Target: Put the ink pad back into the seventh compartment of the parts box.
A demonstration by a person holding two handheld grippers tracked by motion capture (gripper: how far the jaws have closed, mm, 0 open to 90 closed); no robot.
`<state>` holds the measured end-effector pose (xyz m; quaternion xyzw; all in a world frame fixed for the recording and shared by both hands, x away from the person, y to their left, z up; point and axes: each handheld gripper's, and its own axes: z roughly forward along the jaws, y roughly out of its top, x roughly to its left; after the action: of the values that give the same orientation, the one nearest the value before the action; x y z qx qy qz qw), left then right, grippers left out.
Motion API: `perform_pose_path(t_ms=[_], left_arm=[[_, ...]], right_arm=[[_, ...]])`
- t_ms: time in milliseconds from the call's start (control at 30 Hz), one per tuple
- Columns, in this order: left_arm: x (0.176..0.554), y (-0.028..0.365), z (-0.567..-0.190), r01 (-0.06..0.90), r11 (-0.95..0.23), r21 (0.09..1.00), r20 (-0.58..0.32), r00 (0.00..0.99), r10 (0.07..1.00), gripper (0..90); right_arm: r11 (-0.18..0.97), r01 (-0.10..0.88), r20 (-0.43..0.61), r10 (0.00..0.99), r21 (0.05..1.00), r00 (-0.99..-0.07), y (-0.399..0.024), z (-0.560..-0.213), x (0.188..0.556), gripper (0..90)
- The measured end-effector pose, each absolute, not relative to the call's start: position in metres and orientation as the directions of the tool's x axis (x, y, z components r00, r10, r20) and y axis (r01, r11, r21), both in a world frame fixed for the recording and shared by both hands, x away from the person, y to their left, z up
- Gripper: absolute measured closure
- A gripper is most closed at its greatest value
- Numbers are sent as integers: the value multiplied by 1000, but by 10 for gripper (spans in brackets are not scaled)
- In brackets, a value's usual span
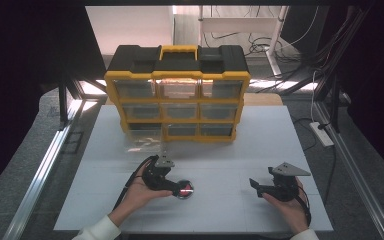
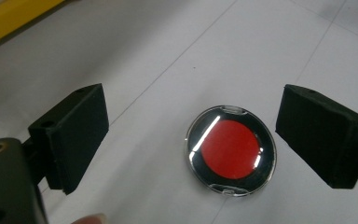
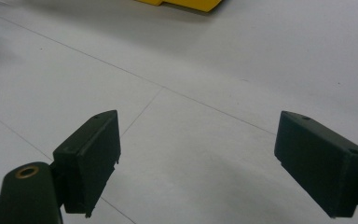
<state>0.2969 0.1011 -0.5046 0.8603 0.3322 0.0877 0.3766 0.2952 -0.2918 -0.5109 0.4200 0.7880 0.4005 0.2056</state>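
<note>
While the round red-centred case [image 2: 231, 149] lies flat on the white counter [image 1: 230, 150], these are my notes.
Left gripper [image 1: 182, 190]: jaws spread wide, one each side of the case, pads not touching it.
Right gripper [image 1: 254, 186]: jaws spread, nothing between them, well apart from the case.
Step in hand: closing on the case, I judge.
Doing it well: centre the case between the pads, come low so they meet its thin rim, and squeeze gently; the glossy lid looks slippery.
Edges: the yellow drawer cabinet [image 1: 177, 95] stands behind, with a clear drawer [image 1: 145, 138] pulled out near the left hand.
Open room: bare counter between the grippers and towards the near edge.
</note>
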Motion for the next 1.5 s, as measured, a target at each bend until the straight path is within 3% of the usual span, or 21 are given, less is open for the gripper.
perform_pose_path(t_ms=[833,1500], left_arm=[[298,79,-521,496,-618,610,-111,826,553,64],[298,71,-532,498,-650,574,-96,829,551,66]], right_arm=[[328,502,12,828,800,-560,-292,-512,295,147],[331,502,10,827,799,-562,-292,-512,295,147]])
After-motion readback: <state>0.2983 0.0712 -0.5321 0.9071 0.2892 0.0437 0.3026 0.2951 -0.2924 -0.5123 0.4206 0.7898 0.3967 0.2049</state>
